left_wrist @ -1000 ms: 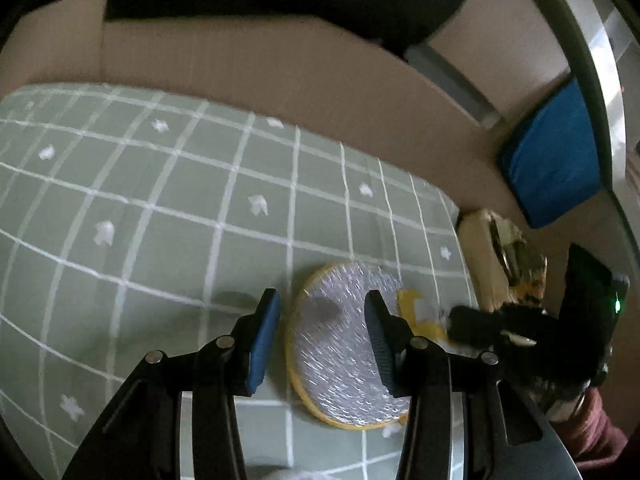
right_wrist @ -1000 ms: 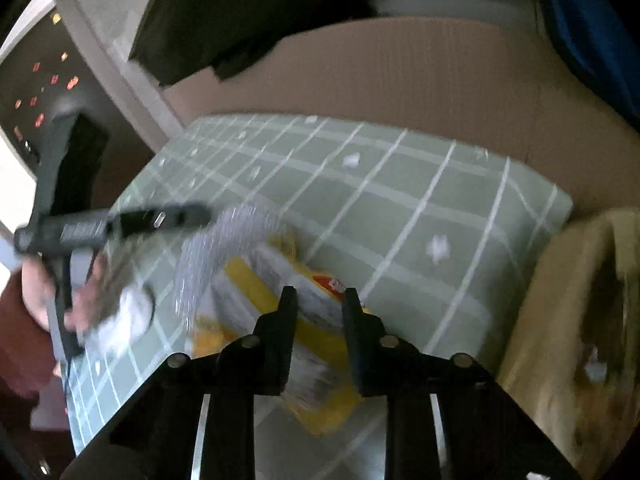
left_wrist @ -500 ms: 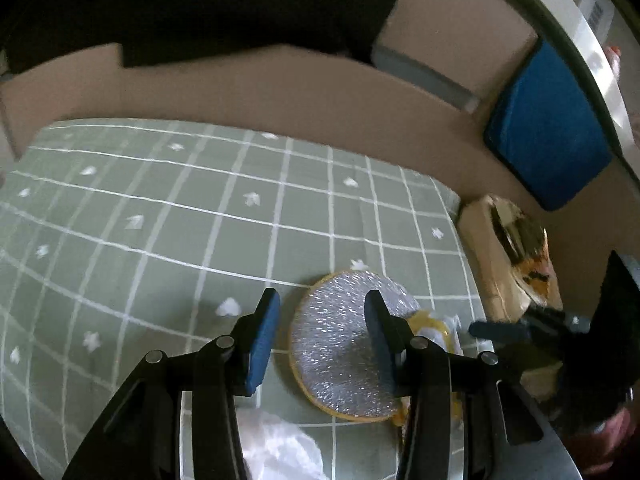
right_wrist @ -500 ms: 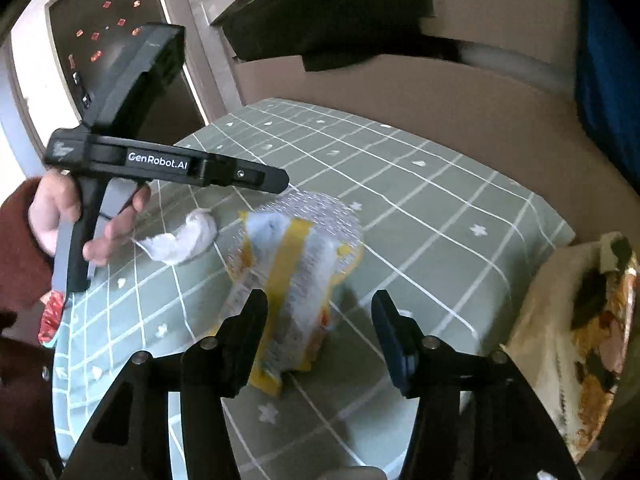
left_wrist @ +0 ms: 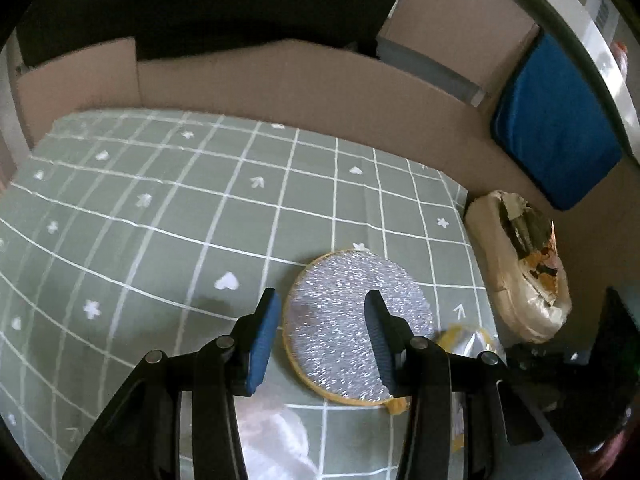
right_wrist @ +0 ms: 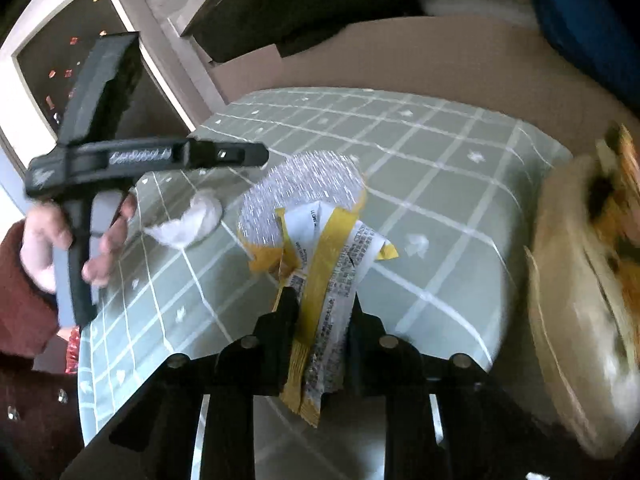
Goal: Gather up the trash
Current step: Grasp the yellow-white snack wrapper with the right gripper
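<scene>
A yellow and white snack wrapper (right_wrist: 332, 256) stands upright between the fingers of my right gripper (right_wrist: 322, 304), whose jaws are closing and press on its lower end. Behind it a round silver foil lid with a yellow rim (right_wrist: 304, 184) lies on the green checked tablecloth (right_wrist: 440, 152). A crumpled white tissue (right_wrist: 188, 224) rests left of the lid. My left gripper (left_wrist: 322, 304) hovers open above the lid (left_wrist: 356, 328) with nothing between its blue pads. The tissue (left_wrist: 276, 440) shows below its fingers.
A beige trash bag (left_wrist: 520, 272) holding scraps hangs off the table's right edge, also in the right wrist view (right_wrist: 580, 280). Cardboard walls (left_wrist: 280, 80) stand behind the table. A blue cushion (left_wrist: 552, 128) is at the far right. A hand in a red sleeve (right_wrist: 44, 240) holds the left gripper.
My right gripper stood open around the wrapper half a second ago and has closed on it again. My left gripper pulled back, bringing the tissue into its view.
</scene>
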`<state>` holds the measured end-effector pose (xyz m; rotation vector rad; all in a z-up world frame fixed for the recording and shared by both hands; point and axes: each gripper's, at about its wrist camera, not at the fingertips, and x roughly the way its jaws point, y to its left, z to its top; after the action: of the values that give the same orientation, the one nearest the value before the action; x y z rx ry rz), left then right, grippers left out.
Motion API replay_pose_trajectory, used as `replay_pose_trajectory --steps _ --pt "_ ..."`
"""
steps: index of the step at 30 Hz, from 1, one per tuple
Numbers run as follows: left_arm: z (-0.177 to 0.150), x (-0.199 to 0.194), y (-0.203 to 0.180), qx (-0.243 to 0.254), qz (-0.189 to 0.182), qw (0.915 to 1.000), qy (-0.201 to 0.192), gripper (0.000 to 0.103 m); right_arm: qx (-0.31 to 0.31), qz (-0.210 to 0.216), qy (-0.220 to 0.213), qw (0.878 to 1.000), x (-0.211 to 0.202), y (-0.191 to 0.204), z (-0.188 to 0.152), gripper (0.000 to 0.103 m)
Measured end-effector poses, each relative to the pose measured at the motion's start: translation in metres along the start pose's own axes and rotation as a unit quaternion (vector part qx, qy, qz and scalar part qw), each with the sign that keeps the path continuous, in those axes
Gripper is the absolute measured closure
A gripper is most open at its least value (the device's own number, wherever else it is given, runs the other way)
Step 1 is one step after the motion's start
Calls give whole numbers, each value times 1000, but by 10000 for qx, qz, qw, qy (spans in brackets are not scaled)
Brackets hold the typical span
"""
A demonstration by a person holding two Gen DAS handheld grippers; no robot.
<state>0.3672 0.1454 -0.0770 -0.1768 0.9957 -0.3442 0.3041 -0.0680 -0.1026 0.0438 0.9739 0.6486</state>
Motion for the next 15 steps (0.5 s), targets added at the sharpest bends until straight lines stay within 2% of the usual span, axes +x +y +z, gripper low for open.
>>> replay_pose_trajectory --steps 5,7,9,15 --pt "7 16 18 -569 -159 9981 195 58 291 45 -147 9995 -2 -7 -10 82" --pt "7 22 28 -937 -366 9945 295 58 271 3 -233 9994 -1 -4 -5 82" --pt "5 28 34 -1185 -644 9900 420 58 271 151 -309 9990 2 0 2 82" --pt "3 31 28 -1290 -987 9852 556 58 480 201 -334 9981 18 -1 7 82"
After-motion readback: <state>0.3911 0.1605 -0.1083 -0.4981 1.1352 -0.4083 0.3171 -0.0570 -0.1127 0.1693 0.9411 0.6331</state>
